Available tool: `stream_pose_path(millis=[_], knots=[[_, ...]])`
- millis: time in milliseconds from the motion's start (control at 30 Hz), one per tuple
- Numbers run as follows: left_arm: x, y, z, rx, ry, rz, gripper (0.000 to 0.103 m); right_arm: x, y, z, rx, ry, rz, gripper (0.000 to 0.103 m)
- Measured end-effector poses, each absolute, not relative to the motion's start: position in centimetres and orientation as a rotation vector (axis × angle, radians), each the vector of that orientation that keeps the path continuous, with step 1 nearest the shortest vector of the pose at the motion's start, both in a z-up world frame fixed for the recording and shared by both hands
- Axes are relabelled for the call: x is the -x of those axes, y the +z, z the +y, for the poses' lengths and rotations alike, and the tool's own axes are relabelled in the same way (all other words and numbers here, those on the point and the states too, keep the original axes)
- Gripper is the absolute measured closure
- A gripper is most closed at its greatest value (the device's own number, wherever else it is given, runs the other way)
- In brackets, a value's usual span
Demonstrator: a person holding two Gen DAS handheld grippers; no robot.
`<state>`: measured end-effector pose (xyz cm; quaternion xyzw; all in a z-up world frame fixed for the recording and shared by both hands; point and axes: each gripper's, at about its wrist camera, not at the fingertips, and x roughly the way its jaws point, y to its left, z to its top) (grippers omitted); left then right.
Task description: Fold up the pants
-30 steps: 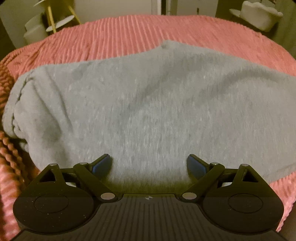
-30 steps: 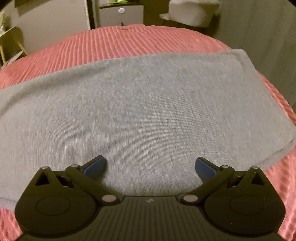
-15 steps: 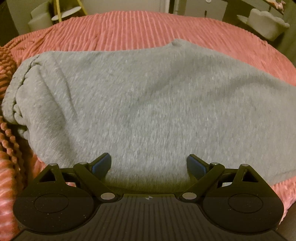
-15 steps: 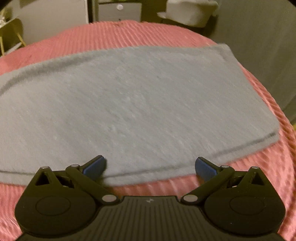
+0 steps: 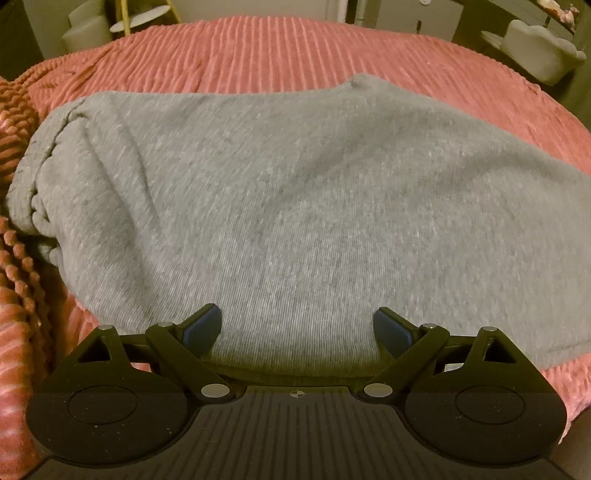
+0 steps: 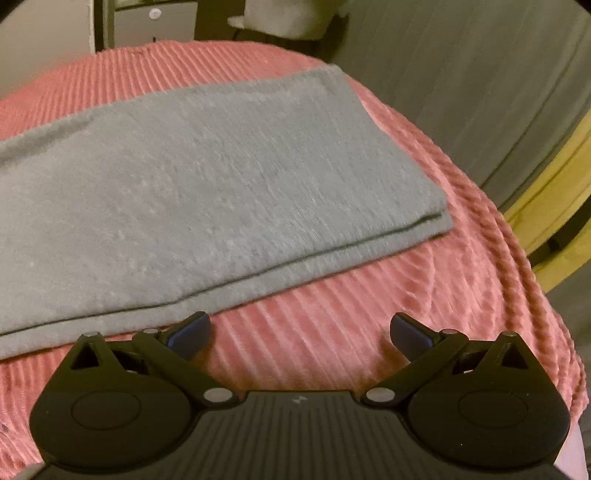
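Note:
Grey knit pants point(image 5: 295, 192) lie flat across a pink ribbed bedspread point(image 5: 280, 51), with the gathered waistband point(image 5: 40, 177) at the left. My left gripper point(image 5: 297, 326) hovers open over the near edge of the waist end, nothing between its fingers. In the right wrist view the leg end of the pants point(image 6: 207, 173) lies doubled, two layers showing along the near edge, the hem at the right. My right gripper point(image 6: 301, 332) is open over bare bedspread point(image 6: 332, 325) just in front of that edge, and its left fingertip point(image 6: 188, 332) is close to the cloth.
A bobbled orange-pink throw point(image 5: 14, 258) bunches at the bed's left edge. White chairs point(image 5: 539, 55) and a small round table point(image 5: 144, 22) stand beyond the bed. A grey wall point(image 6: 480, 92) and yellow wooden frame point(image 6: 546, 206) border the bed's right side.
My right gripper has pulled back and to the right, from over the grey cloth to over bare bedspread near the hem corner. The left gripper has backed off slightly. Both have stayed open.

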<state>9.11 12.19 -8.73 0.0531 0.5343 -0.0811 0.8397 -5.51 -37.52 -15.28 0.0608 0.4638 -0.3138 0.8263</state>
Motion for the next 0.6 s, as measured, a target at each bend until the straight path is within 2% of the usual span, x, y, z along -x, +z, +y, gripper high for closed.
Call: stream_pose_path(millis=[233, 567, 600], knots=[[-8.8, -8.5, 12.5, -0.096, -0.169, 1.127, 0.008, 4.1, -15.0, -37.1, -0.067, -0.651, 0.981, 0.000], [-8.8, -8.6, 12.2, -0.120, -0.164, 1.134, 0.008, 3.9, -13.7, -39.4, -0.146, -0.649, 0.865, 0.000], [-8.9, -8.7, 12.2, -0.119, -0.164, 1.135, 0.008, 3.9, -13.6, -40.0, -0.153, -0.656, 0.856, 0.003]])
